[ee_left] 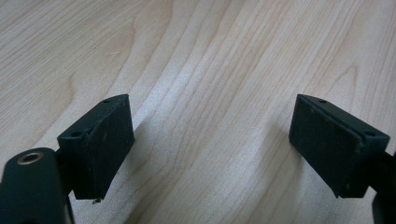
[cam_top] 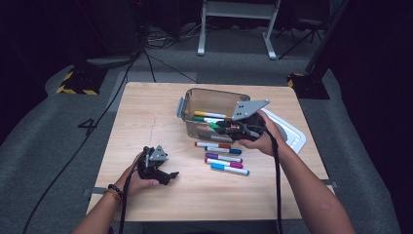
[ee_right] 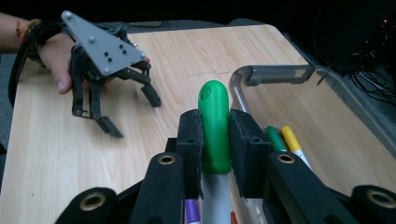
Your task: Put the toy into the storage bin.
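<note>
The right gripper [ee_right: 215, 140] is clenched on a green-capped marker [ee_right: 214, 126], its two black pads pressing the cap from either side, the grey barrel running back between the jaws. In the high view this gripper [cam_top: 233, 127] hangs at the near rim of the clear plastic bin [cam_top: 195, 97], so the held marker sits right at the bin's edge, above the table [cam_top: 146, 112].

Inside the bin lie at least two markers: a yellow-capped one [cam_top: 207, 115] and a green-capped one [cam_top: 200, 119] just beside it, both resting on the bin's floor. The right gripper view shows the same pair, yellow [ee_right: 289, 139] and green [ee_right: 275, 138], side by side close to the near wall. There may be more beneath the gripper, but the hand hides that part.

On the bare wood in front of the bin lie four loose markers [cam_top: 223, 157], roughly parallel, with red, blue, purple, magenta and light-blue ends. A white lid [cam_top: 292, 134] lies just right of the bin.

The left gripper [ee_left: 210, 140] rests near the table's front left, released, nothing between its wide-apart jaws but wood grain.
</note>
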{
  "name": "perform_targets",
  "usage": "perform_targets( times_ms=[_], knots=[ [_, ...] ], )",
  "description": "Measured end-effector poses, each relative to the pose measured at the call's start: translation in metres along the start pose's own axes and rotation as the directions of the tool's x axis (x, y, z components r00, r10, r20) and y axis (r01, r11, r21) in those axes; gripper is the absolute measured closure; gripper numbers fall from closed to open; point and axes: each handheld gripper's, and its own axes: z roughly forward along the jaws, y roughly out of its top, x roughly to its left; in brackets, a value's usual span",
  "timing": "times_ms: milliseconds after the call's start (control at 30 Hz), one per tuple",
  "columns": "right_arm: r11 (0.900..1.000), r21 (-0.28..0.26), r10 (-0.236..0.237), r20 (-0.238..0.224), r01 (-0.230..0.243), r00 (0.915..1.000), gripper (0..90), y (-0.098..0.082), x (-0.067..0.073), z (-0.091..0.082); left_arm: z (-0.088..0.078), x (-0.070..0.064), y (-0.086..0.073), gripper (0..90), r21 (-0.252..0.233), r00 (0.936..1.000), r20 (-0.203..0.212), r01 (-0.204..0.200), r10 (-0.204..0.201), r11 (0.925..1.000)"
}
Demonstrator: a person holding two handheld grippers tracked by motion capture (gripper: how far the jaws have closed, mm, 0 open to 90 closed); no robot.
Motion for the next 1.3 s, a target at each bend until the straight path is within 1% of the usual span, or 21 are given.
perform_targets(
  times_ms=[67,100,200,233,333,400,633,700,800,867,900,933,967,1000,1067,1100,1167,1200,1233,1267,1300],
  knots=[
    [1.0,0.0,-0.001,0.008,0.001,1.0,75.6,0.003,-0.005,0.0,0.0,0.0,0.0,14.2,0.0,1.0,0.0,0.0,0.0,1.0],
    [1.0,0.0,-0.001,0.008,0.001,1.0,75.6,0.003,-0.005,0.0,0.0,0.0,0.0,14.2,0.0,1.0,0.0,0.0,0.0,1.0],
    [1.0,0.008,0.002,0.02,-0.003,0.9998,75.6,0.008,-0.015,0.002,0.0,0.0,0.0,14.2,0.0,1.0,0.0,0.0,0.0,1.0],
    [1.0,0.006,0.009,0.024,-0.009,0.9997,75.6,0.01,-0.02,0.004,0.0,0.0,0.0,14.2,0.001,1.0,0.0,0.0,0.0,1.0],
    [1.0,-0.003,0.018,0.037,-0.018,0.9991,75.6,0.013,-0.026,0.006,0.0,0.0,0.0,14.2,0.0,1.0,0.0,0.0,0.0,1.0],
    [0.999,-0.02,0.034,0.048,-0.033,0.9983,75.6,0.014,-0.032,0.007,0.0,0.0,0.0,14.2,0.0,1.0,0.0,0.0,0.0,1.0],
    [0.997,-0.043,0.075,0.081,-0.072,0.9939,75.6,0.015,-0.052,0.011,0.0,0.0,0.0,14.2,0.0,1.0,0.0,0.0,0.0,1.0],
    [0.997,-0.04,0.072,0.103,-0.068,0.9921,75.6,0.015,-0.056,0.012,0.0,0.0,0.0,14.2,0.0,1.0,0.0,0.0,0.0,1.0],
    [0.996,-0.051,0.078,0.111,-0.073,0.9907,75.6,0.014,-0.063,0.015,0.0,0.0,0.0,14.2,0.0,1.0,0.0,0.0,0.0,1.0],
    [0.995,-0.048,0.092,0.113,-0.087,0.9893,75.6,0.013,-0.067,0.019,0.0,0.0,0.0,14.2,0.0,1.0,0.0,0.0,0.0,1.0],
    [0.995,-0.048,0.092,0.113,-0.087,0.9893,75.6,0.013,-0.067,0.019,0.0,0.0,0.0,14.2,0.0,1.0,0.0,0.0,0.0,1.0],
    [0.995,-0.037,0.098,0.116,-0.094,0.9885,75.6,0.01,-0.072,0.024,0.0,0.0,0.0,14.3,0.0,1.0,0.0,0.0,0.0,1.0],
    [0.995,-0.037,0.098,0.116,-0.094,0.9885,75.6,0.01,-0.072,0.024,0.0,0.0,0.0,14.2,0.0,1.0,0.0,0.0,0.0,1.0],
    [0.995,-0.017,0.103,0.117,-0.101,0.9878,75.6,0.007,-0.075,0.03,0.0,0.0,0.0,14.2,0.0,1.0,0.0,0.0,0.0,1.0],
    [0.994,-0.003,0.108,0.11,-0.109,0.988,75.6,0.003,-0.078,0.036,0.0,0.0,0.0,14.2,0.0,1.0,0.0,0.0,0.0,1.0],
    [0.994,0.013,0.106,0.116,-0.108,0.9876,75.6,0.0,-0.079,0.039,0.0,0.0,0.0,14.2,0.0,1.0,0.0,0.0,0.0,1.0],
    [0.993,0.025,0.115,0.1,-0.118,0.9884,75.6,-0.005,-0.08,0.044,0.0,0.0,0.0,14.2,0.0,1.0,0.0,0.0,0.0,1.0],
    [0.992,0.038,0.113,0.101,-0.117,0.9885,75.6,-0.008,-0.081,0.047,0.0,0.0,0.0,14.2,0.0,1.0,0.0,0.0,0.0,1.0],
    [0.992,0.038,0.113,0.101,-0.117,0.9885,75.6,-0.008,-0.081,0.047,0.0,0.0,0.0,14.2,0.0,1.0,0.0,0.0,0.0,1.0],
    [0.991,0.066,0.114,0.086,-0.119,0.9898,75.6,-0.014,-0.08,0.053,0.0,0.0,0.0,14.2,0.0,1.0,0.0,0.0,0.0,1.0],
    [0.991,0.079,0.106,0.085,-0.112,0.9908,75.6,-0.016,-0.08,0.055,0.0,0.0,0.0,14.2,0.0,1.0,0.0,0.0,0.0,1.0]
  ],
)
